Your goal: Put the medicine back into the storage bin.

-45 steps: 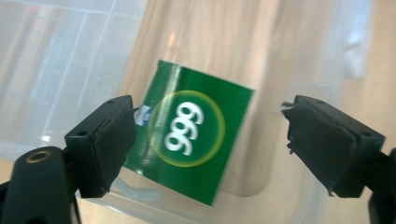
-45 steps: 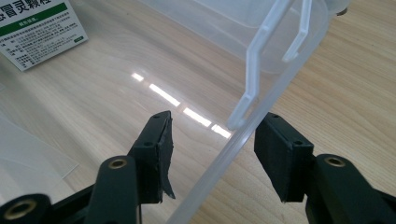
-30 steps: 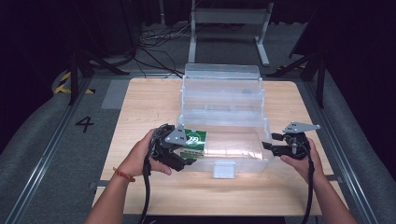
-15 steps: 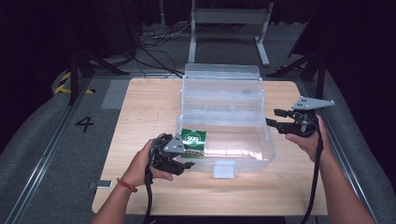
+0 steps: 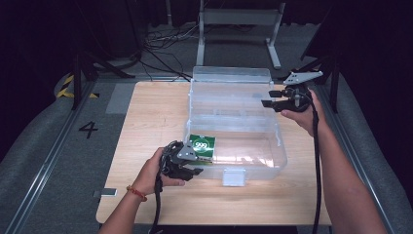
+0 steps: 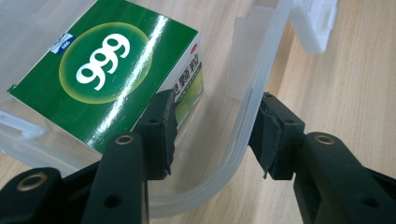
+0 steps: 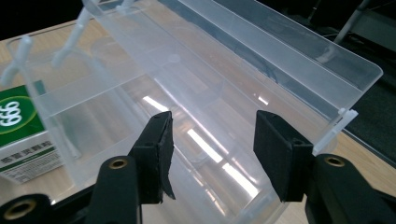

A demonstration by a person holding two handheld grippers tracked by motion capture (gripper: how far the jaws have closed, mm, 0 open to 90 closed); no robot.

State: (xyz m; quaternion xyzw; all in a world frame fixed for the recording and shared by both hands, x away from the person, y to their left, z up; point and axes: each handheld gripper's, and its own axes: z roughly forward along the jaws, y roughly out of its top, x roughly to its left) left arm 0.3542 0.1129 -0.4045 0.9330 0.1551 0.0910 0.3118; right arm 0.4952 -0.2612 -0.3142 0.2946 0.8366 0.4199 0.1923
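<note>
Straddling the near left corner of the clear plastic box [image 5: 272, 161], the left gripper [image 5: 195, 165] has one jaw inside the wall and one outside, as the left gripper view makes plain. Its jaws have just been closing, with the curved wall of the box [image 6: 243, 135] between them; the outer pad [image 6: 271, 140] lies against or just beside the plastic, while the inner pad [image 6: 166, 135] is apart from it, so I would not call it a grip. A green carton [image 5: 202, 147] marked 999 lies inside the box at that same corner, just behind the inner jaw [image 6: 107, 70]. Over at the far right corner the right gripper [image 5: 268, 97] is held level above the rim, jaws pointing in over the box. Its jaws have just been closing a little, and in the right gripper view they stand apart with nothing clamped, the box wall [image 7: 224, 93] lying beyond them. The raised lid [image 5: 231, 74] stands along the far side, and the box sits on a pale wooden table [image 5: 151, 117]
</note>
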